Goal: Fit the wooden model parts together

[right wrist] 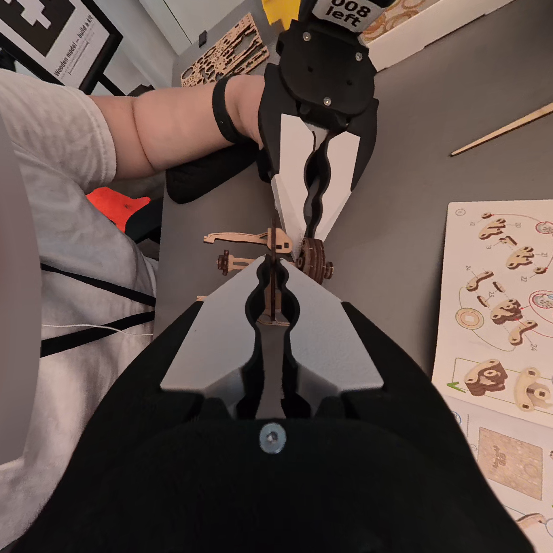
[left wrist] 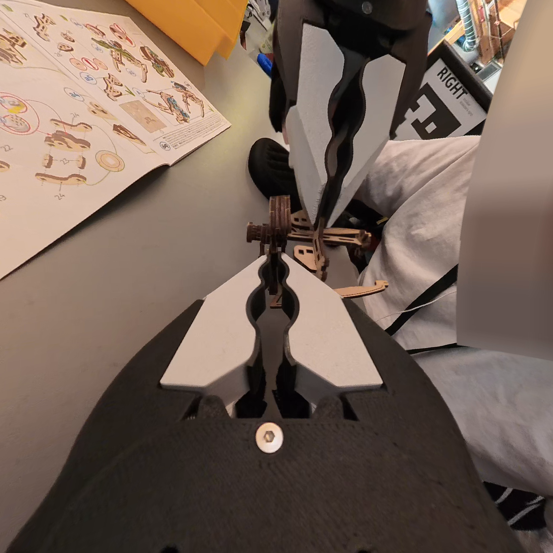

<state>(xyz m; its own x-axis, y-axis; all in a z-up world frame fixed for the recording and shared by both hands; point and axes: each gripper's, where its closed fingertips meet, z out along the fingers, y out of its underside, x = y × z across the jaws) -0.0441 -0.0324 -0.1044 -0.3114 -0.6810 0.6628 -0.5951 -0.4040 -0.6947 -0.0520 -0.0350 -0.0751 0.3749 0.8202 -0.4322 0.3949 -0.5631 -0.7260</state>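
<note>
Thin brown wooden model, held above the grey table, looks light and easy to snap. Both grippers, left and right, pinch its flat plates; grab thick layered parts.

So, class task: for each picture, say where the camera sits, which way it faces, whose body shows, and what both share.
Left wrist view: on the left gripper, facing its fingers, the wooden model and the right gripper; a clothed torso shows.
Right wrist view: on the right gripper, facing the left gripper; a forearm shows.
Shared: model, instruction booklet, grey table.
</note>
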